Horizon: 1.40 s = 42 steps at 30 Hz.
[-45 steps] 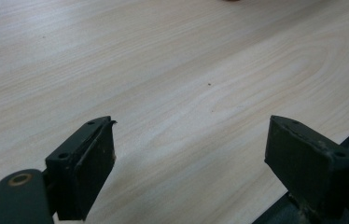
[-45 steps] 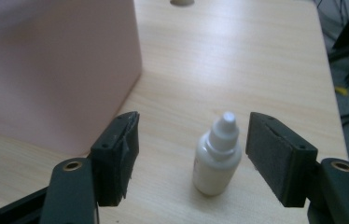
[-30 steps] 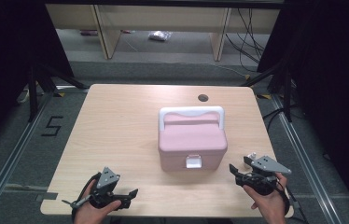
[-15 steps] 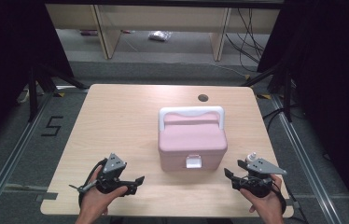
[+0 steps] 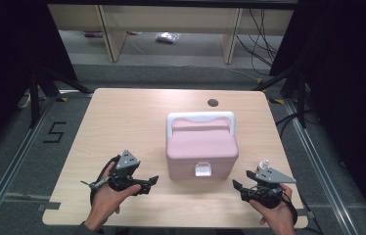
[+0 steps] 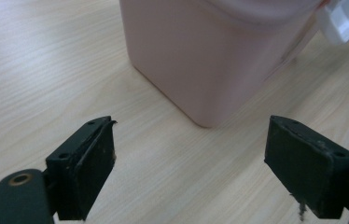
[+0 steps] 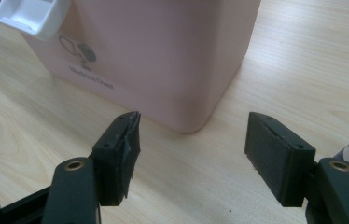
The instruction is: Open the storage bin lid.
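A pink lidded box point(image 5: 201, 149) with a white carry handle point(image 5: 200, 117) and a white front latch point(image 5: 202, 170) stands in the middle of the wooden table point(image 5: 122, 122). My left gripper point(image 5: 151, 182) is held just off the box's front left corner, jaws wide open and empty. In the left gripper view the gripper point(image 6: 191, 140) faces that corner of the box point(image 6: 210, 51), with the latch point(image 6: 340, 21) at the top right. My right gripper point(image 5: 237, 186) sits off the front right corner, open and empty. In the right gripper view the gripper point(image 7: 193, 135) faces the box point(image 7: 163, 56) and the latch point(image 7: 30, 16).
A round cable hole point(image 5: 213, 103) lies in the table behind the box. The table's front edge runs just under both hands. Wooden shelving point(image 5: 107, 24) and cables stand on the floor beyond the far edge. Bare tabletop lies left of the box.
The left hand has carried its gripper up and rightward, closer to the box's front left corner. The right gripper has stayed about where it was.
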Motion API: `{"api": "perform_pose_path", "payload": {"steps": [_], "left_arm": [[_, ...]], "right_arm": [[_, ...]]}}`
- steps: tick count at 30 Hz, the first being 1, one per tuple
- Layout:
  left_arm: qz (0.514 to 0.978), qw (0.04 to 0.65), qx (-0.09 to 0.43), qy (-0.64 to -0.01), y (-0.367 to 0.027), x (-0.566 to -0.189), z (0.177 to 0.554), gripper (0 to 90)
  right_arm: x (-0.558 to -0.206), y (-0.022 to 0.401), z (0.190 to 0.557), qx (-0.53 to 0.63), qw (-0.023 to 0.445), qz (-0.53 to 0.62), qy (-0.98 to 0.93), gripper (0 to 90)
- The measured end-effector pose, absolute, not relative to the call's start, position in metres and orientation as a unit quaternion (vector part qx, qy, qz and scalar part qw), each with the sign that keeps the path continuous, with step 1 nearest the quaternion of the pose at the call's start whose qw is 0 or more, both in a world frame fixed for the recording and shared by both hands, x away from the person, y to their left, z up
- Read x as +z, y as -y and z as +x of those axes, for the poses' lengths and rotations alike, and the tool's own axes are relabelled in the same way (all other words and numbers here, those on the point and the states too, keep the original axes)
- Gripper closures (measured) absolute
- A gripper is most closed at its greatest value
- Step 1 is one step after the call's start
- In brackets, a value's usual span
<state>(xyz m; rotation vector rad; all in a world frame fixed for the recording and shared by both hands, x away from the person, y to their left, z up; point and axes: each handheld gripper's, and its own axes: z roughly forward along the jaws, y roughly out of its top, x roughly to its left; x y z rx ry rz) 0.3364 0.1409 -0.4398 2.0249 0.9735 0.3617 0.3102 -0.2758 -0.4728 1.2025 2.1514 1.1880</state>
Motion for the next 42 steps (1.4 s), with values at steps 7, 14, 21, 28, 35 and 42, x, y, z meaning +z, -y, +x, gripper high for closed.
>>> {"api": "perform_pose_path", "payload": {"steps": [7, 14, 21, 28, 35, 42], "left_arm": [[0.811, 0.430, 0.140, -0.372, -0.139, -0.428, 0.347, 14.9], [0.813, 0.439, 0.133, -0.359, -0.137, -0.412, 0.355, 14.9], [0.831, 0.423, 0.130, -0.339, -0.133, -0.386, 0.370, 15.1], [0.841, 0.409, 0.121, -0.332, -0.128, -0.375, 0.386, 15.7], [0.859, 0.380, 0.121, -0.322, -0.123, -0.356, 0.405, 16.3], [0.882, 0.346, 0.117, -0.299, -0.110, -0.341, 0.425, 16.7]], "right_arm": [[-0.474, 0.276, 0.311, 0.422, 0.197, 0.427, -0.775, 36.5], [-0.476, 0.276, 0.311, 0.419, 0.194, 0.427, -0.778, 36.3], [-0.476, 0.276, 0.311, 0.417, 0.197, 0.427, -0.778, 36.3], [-0.475, 0.273, 0.308, 0.413, 0.179, 0.438, -0.778, 36.3], [-0.475, 0.272, 0.308, 0.415, 0.177, 0.443, -0.775, 36.3], [-0.475, 0.274, 0.309, 0.419, 0.188, 0.432, -0.776, 36.3]]}}
